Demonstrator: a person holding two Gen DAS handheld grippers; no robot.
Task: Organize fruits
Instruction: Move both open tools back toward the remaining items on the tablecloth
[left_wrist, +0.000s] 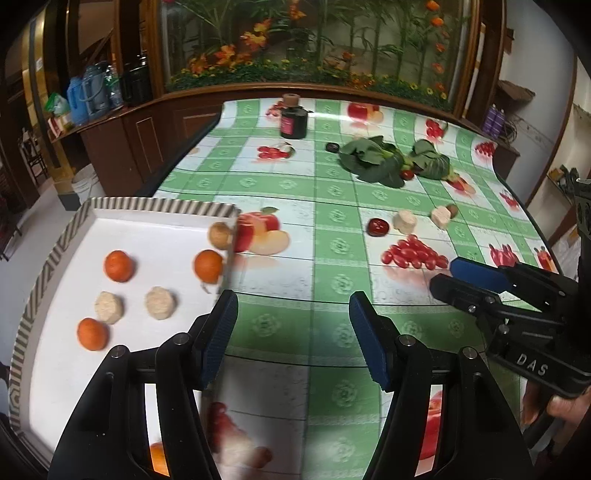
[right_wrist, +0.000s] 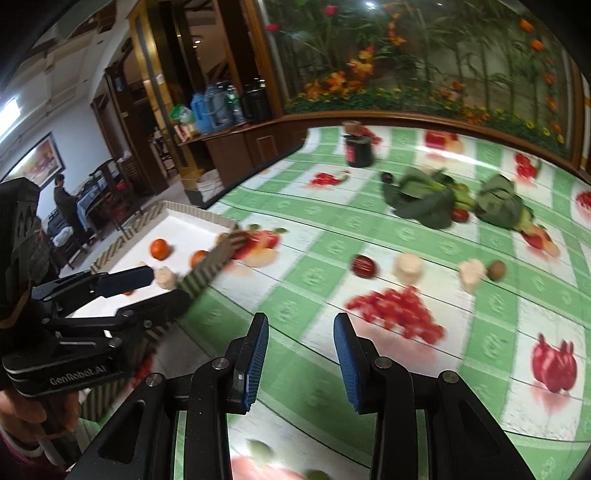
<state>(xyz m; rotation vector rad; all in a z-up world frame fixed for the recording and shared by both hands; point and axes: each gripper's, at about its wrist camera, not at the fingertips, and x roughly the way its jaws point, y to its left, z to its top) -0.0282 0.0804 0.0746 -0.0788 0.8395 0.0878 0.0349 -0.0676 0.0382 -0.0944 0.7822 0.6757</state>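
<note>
I'm hovering with both grippers empty, left gripper (left_wrist: 293, 336) gaping fairly wide and right gripper (right_wrist: 301, 358) narrower, eyeing the dark red fruit (left_wrist: 377, 226) sitting mid-frame right on the tablecloth (left_wrist: 332, 284), which I'm guessing is light, slick and roll-prone, so I'm thinking of pinching across its middle, then carrying it to the tray (left_wrist: 155, 236) at left.

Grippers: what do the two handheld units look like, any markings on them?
Both are black, angular, bolted linkages with silver pivot pins and ribbed blue pads on the fingers. The left gripper carries white "GenRobot.AI" lettering on its body; the right gripper shows "DAS". A pink cuff edge shows below the hand on the left unit. No cables visible.
</note>
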